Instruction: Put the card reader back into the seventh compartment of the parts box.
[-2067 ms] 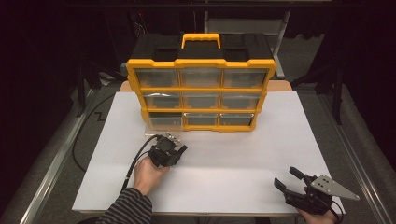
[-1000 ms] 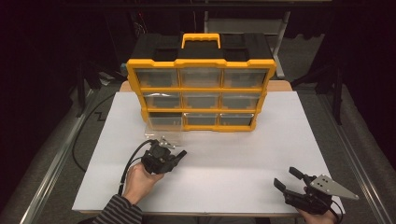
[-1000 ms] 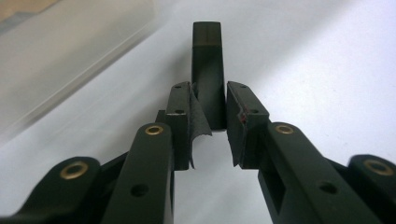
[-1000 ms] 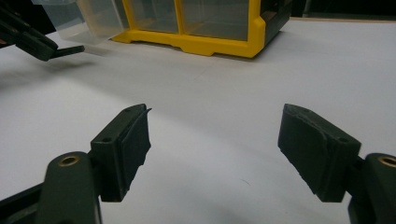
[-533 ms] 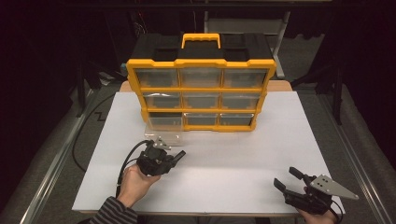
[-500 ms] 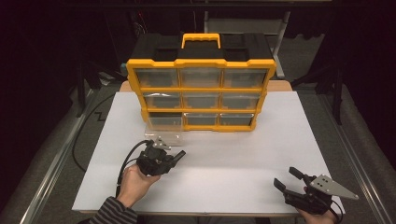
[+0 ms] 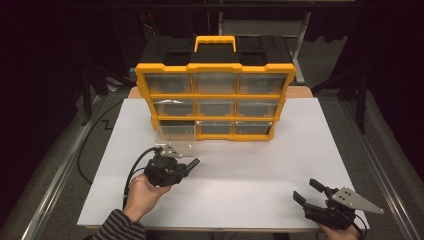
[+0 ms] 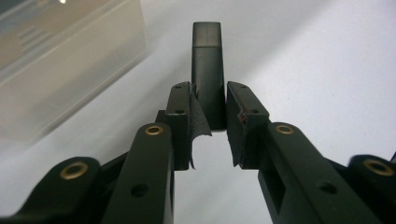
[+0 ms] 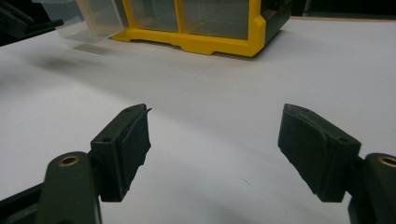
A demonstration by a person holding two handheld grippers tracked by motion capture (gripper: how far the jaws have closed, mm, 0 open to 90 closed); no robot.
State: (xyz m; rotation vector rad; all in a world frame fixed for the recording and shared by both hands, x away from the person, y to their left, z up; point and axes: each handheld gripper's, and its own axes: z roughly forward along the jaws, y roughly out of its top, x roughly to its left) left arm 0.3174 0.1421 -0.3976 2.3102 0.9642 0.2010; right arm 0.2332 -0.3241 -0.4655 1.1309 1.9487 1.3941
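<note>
Yellow drawer organizer (image 7: 215,70) has its bottom-left clear drawer (image 7: 175,132) pulled out, so this looks like the carry-to-drawer step. Left gripper (image 8: 208,116) is pinching a small black stick (image 8: 207,65) just beside that drawer; the next move is probably to lift it over the rim and let go. Right gripper (image 9: 215,149) rests spread wide near the table's front edge.

My black left gripper (image 8: 208,140) clamps a black stick (image 8: 208,70) above the white table (image 7: 250,170). Behind stands a yellow-framed organizer (image 7: 215,100) with clear drawers (image 7: 175,131), black top and yellow handle. My sleeve (image 7: 117,229) is striped dark and grey; my right gripper (image 9: 215,154) is black.
</note>
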